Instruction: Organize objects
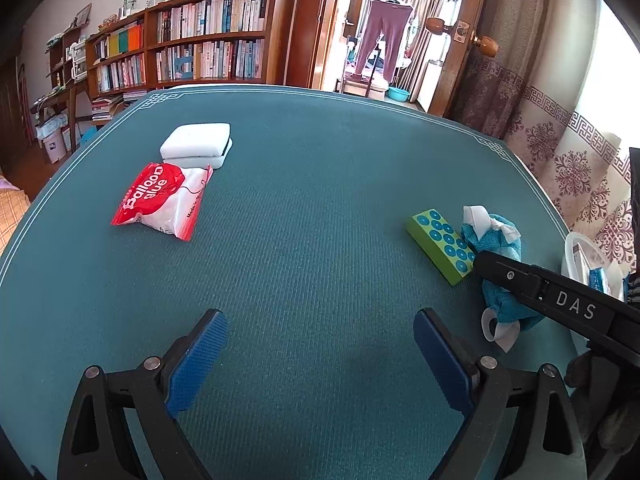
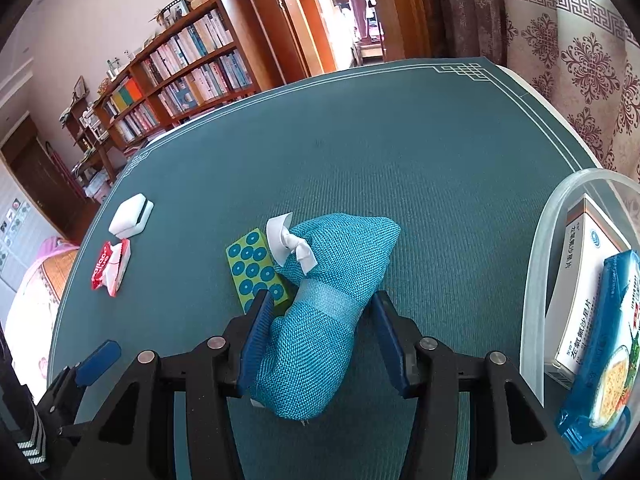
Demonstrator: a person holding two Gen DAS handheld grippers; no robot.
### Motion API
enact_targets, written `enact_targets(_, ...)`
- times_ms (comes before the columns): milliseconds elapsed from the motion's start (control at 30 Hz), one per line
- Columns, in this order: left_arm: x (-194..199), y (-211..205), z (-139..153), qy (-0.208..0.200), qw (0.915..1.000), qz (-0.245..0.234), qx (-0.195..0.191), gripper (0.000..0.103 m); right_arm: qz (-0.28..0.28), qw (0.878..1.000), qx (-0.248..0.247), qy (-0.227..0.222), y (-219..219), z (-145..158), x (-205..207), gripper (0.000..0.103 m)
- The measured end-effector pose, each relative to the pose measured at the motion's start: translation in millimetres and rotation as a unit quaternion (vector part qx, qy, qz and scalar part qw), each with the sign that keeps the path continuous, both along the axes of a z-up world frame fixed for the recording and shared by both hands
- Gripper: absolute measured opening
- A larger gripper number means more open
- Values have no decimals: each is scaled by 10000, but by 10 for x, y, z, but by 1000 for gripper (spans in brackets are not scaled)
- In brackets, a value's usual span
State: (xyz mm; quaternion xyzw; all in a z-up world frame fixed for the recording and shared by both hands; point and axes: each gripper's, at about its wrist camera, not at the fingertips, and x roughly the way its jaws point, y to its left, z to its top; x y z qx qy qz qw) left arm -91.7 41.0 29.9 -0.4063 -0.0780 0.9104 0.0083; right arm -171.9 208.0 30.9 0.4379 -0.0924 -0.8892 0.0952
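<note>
At the far left of the green table mat (image 1: 320, 208) lay a white folded case (image 1: 197, 145), and just in front of it, touching its near edge, a red and white packet printed "Balloon glue" (image 1: 162, 200). Nearer, the left gripper (image 1: 320, 364) hung over bare mat with its blue-padded fingers (image 1: 196, 364) spread wide and nothing between them.

Farther right, a green block with blue dots (image 2: 256, 270) lay flat, its right side against a teal woven pouch (image 2: 320, 312) tied with a white ribbon (image 2: 290, 246). The pouch lay on the mat with its knotted end pointing away, and its near half sat between the fingers of the right gripper (image 2: 322, 338). The left pad (image 2: 256, 340) pressed into the fabric; the right pad (image 2: 390, 340) stood just beside the pouch, and I could not tell whether it touched. The fingers were fairly close together around the pouch's narrow waist, but no firm pinch showed.

At the right edge stood a clear plastic tub (image 2: 538, 280), holding a white medicine box (image 2: 588, 280) on end and a blue food packet (image 2: 604, 360) leaning in front of it.
</note>
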Motion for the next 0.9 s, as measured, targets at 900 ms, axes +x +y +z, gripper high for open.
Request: enact_targets(900,-8,89,3,42,9998,-100,-189,97,293,9993,-162,182,155,187,549,43)
